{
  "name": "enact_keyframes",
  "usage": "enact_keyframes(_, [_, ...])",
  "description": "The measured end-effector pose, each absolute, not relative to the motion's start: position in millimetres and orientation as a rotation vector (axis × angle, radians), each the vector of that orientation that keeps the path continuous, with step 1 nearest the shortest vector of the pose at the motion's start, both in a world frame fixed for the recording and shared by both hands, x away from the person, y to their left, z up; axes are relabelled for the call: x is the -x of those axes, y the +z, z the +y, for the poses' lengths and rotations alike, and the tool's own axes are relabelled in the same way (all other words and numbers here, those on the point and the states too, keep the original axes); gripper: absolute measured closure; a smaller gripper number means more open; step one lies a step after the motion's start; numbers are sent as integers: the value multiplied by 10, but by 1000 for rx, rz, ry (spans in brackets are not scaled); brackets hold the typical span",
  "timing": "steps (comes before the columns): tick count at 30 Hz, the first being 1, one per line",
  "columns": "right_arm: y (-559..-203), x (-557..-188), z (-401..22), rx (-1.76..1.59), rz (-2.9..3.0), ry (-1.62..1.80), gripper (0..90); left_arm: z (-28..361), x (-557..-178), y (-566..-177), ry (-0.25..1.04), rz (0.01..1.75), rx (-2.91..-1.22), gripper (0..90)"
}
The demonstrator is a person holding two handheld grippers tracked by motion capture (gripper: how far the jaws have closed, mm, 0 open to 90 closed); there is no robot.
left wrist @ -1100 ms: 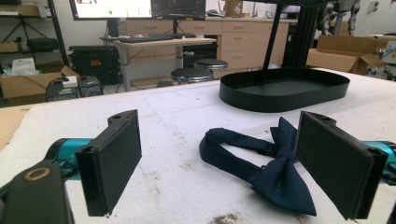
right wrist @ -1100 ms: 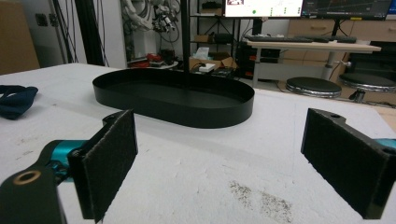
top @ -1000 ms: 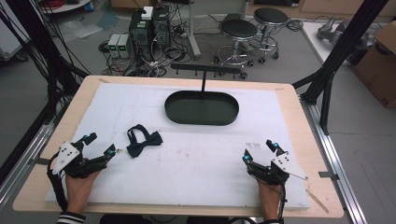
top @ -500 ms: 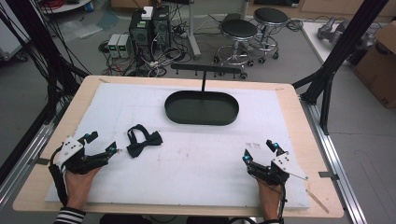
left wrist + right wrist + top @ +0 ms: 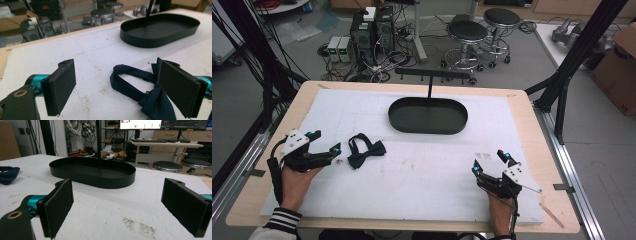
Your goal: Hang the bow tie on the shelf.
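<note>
the room behind the table is a workshop: grey floor, two round black stools (image 5: 484, 27), computer towers (image 5: 372, 27) in a tangle of cables, a cardboard box (image 5: 619, 65) at the right and black frame struts on both sides. the wooden table (image 5: 522, 100) carries a white foam sheet (image 5: 422, 165), scuffed and speckled with dark marks near its front. toward the far side of the sheet sits a black oval tray (image 5: 428, 115) with a thin post rising behind it to a black crossbar (image 5: 434, 74). a navy bow tie (image 5: 364, 149) lies flat on the sheet, front-left of the tray and well apart from it. the left gripper (image 5: 326, 142) sits just beside the bow tie, jaws spread wide, one pad overlapping the bow in the left gripper view. the right gripper (image 5: 491, 161) rests near the front right, jaws wide apart and holding nothing.
</note>
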State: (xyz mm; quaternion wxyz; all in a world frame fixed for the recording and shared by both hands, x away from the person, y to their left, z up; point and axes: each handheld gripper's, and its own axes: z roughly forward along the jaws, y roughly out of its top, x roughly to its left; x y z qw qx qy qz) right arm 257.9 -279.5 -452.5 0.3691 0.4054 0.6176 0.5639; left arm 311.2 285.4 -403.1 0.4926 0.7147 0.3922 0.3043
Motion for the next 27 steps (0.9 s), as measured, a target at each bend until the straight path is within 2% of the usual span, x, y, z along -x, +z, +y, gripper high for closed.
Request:
enact_keyframes(9, [-4526,-2579,-2796,-1042,1584,1447,98,2690,-3361,-3850,717,956,-1886,170])
enact_keyframes(12, [-4526,-2579,-2796,-1043,1584,1448,98,2627,-3483,-3833,687,958,-2002,220])
enact_keyframes(25, [-4525,-2576,-2800,-1052,1586,1452,98,2485,-3784,-3818,647,1068,-2137,217])
enact_keyframes(27, [-4526,-2576,-2799,-1054,1584,1453,98,2479,-3805,-3820,629,1075,-2145,271])
